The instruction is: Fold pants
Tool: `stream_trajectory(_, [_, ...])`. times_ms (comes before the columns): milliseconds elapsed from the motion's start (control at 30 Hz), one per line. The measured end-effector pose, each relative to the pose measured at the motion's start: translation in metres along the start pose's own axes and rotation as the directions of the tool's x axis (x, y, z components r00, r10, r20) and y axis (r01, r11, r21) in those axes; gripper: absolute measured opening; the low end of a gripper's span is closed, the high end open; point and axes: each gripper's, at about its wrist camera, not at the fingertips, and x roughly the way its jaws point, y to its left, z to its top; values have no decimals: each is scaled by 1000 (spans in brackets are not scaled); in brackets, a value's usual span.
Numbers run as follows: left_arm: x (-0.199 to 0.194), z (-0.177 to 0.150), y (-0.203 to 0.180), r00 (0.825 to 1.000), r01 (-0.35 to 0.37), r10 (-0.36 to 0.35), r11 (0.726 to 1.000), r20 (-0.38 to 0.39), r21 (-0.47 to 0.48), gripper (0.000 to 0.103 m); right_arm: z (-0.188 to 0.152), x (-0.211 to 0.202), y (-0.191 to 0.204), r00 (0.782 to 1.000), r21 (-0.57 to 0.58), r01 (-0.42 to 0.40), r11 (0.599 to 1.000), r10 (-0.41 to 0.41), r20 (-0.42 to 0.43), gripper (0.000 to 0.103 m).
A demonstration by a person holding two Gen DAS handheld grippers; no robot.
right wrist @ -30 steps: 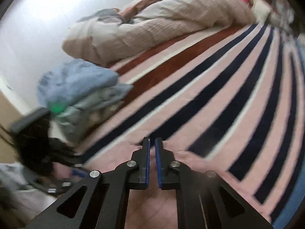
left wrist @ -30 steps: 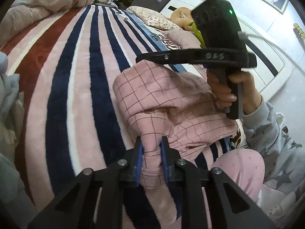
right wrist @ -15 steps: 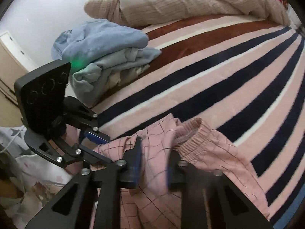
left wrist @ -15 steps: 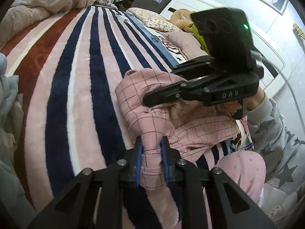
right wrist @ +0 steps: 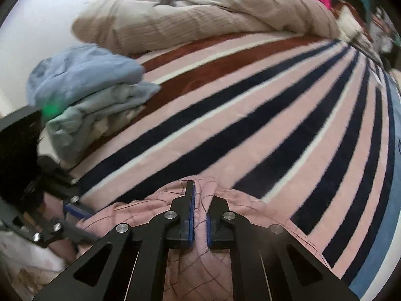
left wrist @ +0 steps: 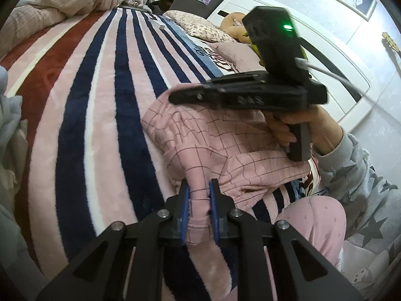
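The pink checked pants (left wrist: 220, 145) lie bunched on the striped blanket (left wrist: 82, 115). My left gripper (left wrist: 199, 190) is shut on a fold of the pants near its hem, low over the blanket. My right gripper (right wrist: 199, 200) is shut on another bunch of the pants (right wrist: 200, 258). In the left wrist view the right gripper (left wrist: 250, 92) hovers above the far part of the pants, its fingertips hidden from this side. The left gripper (right wrist: 50, 215) shows at the left edge of the right wrist view.
A pile of light blue clothes (right wrist: 87, 85) lies at the blanket's left side. A beige duvet (right wrist: 200, 12) is heaped at the far end. Pillows (left wrist: 200, 25) and a white headboard (left wrist: 288, 45) are on the right. The person's knee (left wrist: 313, 220) is close by.
The right gripper has closed on the pants and risen, levelling out above them. The left gripper has kept its hold and stayed in place.
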Motion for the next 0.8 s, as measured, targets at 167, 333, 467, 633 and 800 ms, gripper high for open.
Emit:
stream_trajectory(167, [-3,2,2,1000,-1,1,1000,-7,-11,17,-4,-10,-36,997,153,71,986,-77,31,1])
stream_trajectory(333, [-16,13,1,998,-42,42,999,44,-4,52,-25,-52,-48,992,224,84,971,-103,76,18])
stream_trajectory(467, [-21,28,3,996,-49,51,998,67,-36,62,-62,-97,-60,981,300,118,947,-158,114,43])
stream_trajectory(633, [-6,39,1,994,-90,93,995,55,-52,64,-121,-139,-71,969,409,123,904,-198,146,68])
stream_trajectory(800, [22,42,6,991,-130,131,987,5,-96,64,-171,-148,-82,968,482,113,869,-206,146,72])
